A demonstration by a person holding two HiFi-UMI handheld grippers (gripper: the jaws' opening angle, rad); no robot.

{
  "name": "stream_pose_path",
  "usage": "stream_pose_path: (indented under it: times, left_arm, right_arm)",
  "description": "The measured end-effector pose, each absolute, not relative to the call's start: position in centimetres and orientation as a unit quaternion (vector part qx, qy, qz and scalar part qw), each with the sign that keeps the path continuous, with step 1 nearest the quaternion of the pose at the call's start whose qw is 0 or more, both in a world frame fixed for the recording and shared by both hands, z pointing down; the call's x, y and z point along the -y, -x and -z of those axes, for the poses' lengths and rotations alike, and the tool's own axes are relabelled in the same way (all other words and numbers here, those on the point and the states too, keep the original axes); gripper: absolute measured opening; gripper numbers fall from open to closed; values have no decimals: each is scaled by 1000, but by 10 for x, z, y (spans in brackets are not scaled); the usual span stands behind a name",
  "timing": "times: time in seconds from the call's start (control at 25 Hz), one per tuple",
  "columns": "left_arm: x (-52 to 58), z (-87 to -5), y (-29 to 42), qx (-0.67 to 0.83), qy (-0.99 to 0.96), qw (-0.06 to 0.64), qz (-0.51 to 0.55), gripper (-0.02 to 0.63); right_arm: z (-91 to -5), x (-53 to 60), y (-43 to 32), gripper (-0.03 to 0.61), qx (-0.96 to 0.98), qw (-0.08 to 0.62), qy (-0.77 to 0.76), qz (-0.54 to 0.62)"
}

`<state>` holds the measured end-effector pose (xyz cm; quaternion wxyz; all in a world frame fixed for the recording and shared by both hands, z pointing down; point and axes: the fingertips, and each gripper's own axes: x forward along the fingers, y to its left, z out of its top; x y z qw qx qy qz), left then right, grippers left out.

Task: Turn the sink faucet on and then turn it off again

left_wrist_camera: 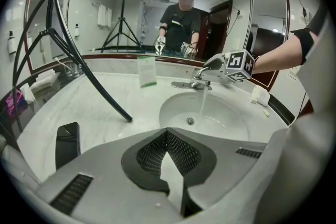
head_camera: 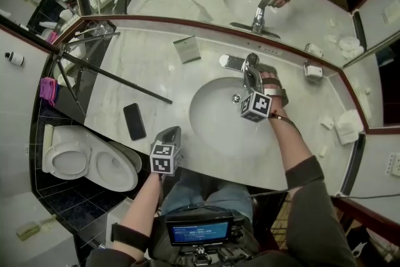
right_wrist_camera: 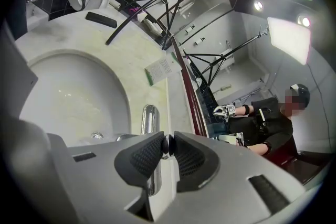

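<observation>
The chrome faucet stands at the back of the white basin. A thin stream of water falls from its spout into the bowl. My right gripper reaches over the basin's right side and is shut on the faucet handle, whose small chrome end shows pinched between the black pads. My left gripper hovers at the counter's front edge, left of the basin. It is shut and holds nothing, its pads meeting in the left gripper view.
A black phone lies on the marble counter left of the basin, and a small card stand sits by the mirror. A black tripod leg slants across the counter. A toilet is lower left. Folded cloth lies far right.
</observation>
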<state>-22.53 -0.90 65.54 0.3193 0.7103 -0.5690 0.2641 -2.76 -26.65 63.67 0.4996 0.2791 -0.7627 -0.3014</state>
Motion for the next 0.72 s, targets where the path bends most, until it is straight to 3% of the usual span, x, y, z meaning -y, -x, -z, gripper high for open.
stream_pose_path:
  times: [0.24,0.72]
  left_arm:
    - [11,-656,222,569,-711,322,-260,1]
    - [11,-655,218,569,-711,319,-263,1]
  right_arm:
    - [-650,252,29,100,761,511,-261,303]
    - [-652,253,28,101,762,508,-274,294]
